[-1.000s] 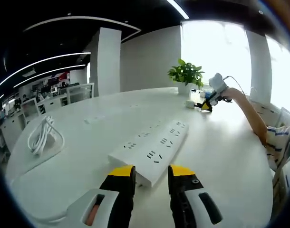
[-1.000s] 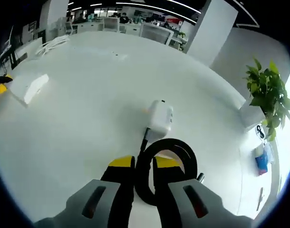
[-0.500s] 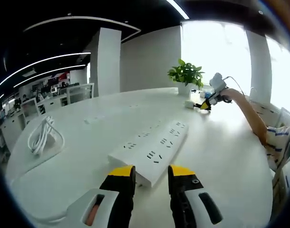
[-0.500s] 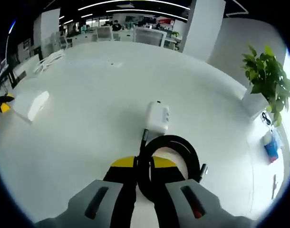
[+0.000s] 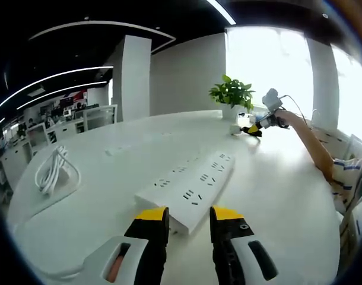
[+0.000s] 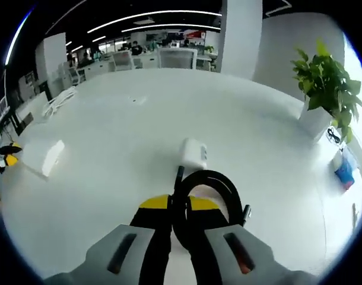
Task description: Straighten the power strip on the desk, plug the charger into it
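White and glossy, the long desk (image 5: pixel 276 190) curves through an open office with pillars, strip lights and a leafy potted plant (image 5: pixel 232 95) near its far edge. Ribbed with socket slots, the white power strip (image 5: pixel 187 187) lies slantwise mid-desk just ahead of the left gripper (image 5: pixel 189 215), whose jaws stand apart, empty. The right gripper (image 6: pixel 178 203) pinches the looped black cable (image 6: pixel 208 196) of the boxy white charger (image 6: pixel 193 154).
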